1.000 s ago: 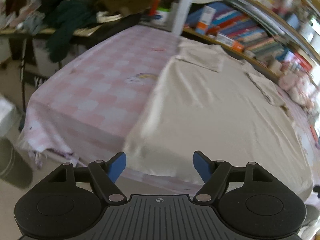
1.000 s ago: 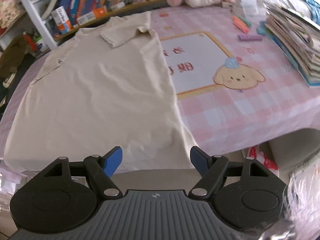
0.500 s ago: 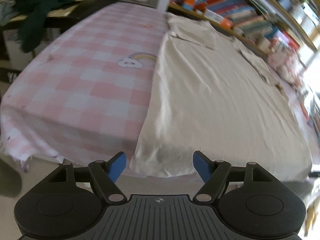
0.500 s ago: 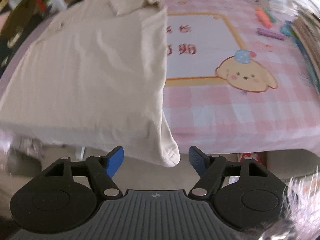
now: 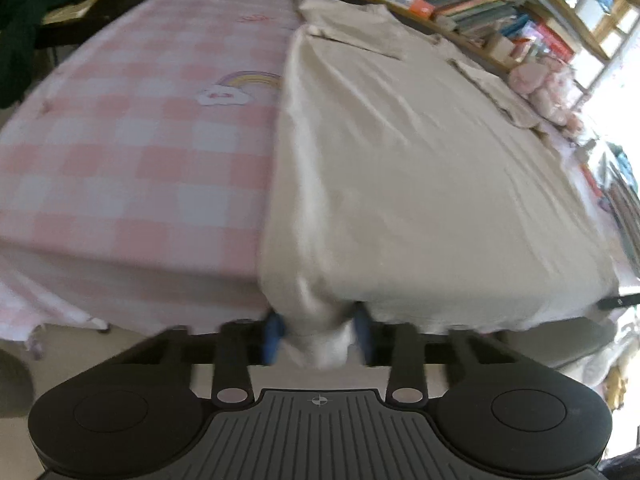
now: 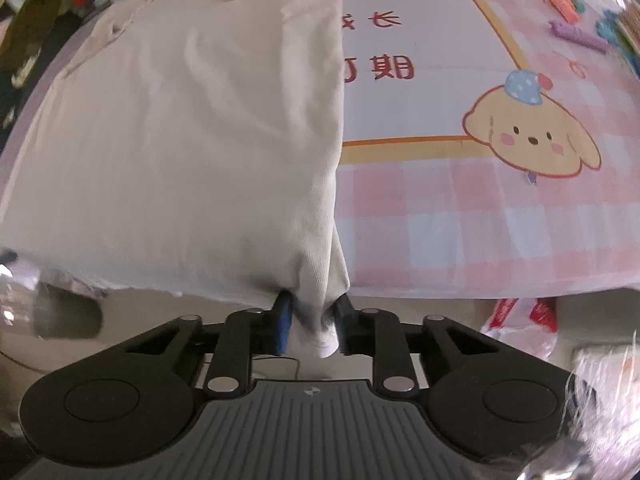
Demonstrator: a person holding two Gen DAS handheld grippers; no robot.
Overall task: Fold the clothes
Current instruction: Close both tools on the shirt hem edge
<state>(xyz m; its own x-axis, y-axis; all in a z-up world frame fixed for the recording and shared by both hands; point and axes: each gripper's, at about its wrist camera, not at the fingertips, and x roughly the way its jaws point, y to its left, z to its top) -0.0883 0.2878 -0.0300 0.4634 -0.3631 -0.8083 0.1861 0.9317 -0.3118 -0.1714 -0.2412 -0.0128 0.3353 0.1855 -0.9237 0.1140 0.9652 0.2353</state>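
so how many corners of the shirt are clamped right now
2. The left gripper pinches the hem corner beside the rainbow print; the right gripper pinches the hem corner of the shirt nearest the puppy print.

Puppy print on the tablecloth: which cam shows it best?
Right wrist. The puppy print sits clear and sharp on the pink tablecloth, right of the beige shirt. The left wrist view does not show it.
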